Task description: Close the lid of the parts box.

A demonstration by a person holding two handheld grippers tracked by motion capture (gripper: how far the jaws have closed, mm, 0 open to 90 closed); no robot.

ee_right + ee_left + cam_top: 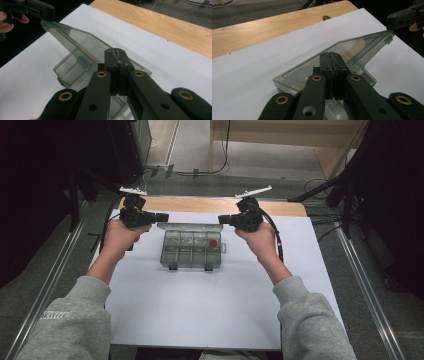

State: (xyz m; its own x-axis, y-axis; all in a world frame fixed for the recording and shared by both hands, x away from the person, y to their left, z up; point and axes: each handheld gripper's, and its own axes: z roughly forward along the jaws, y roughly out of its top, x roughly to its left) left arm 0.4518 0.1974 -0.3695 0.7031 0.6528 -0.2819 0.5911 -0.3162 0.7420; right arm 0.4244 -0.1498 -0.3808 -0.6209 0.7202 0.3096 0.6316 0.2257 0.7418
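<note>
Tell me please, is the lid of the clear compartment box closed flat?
No, the lid stands raised at a slant above the box.

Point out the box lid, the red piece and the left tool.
box lid (pixel 352 47): left gripper view, on its clear raised panel.
red piece (pixel 213 243): high view, in the box's right compartment.
left tool (pixel 162 216): high view, at its shut tips by the lid's corner.

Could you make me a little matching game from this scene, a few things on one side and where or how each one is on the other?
Things:
1. lid
2. red piece
3. left gripper
4. latches

States or places:
A. jaws shut, at the lid's left end
B. on the box's near edge, undone
C. lifted open, clear plastic
D. in the right-hand compartment of the box

Pairs: 1-C, 2-D, 3-A, 4-B
</note>
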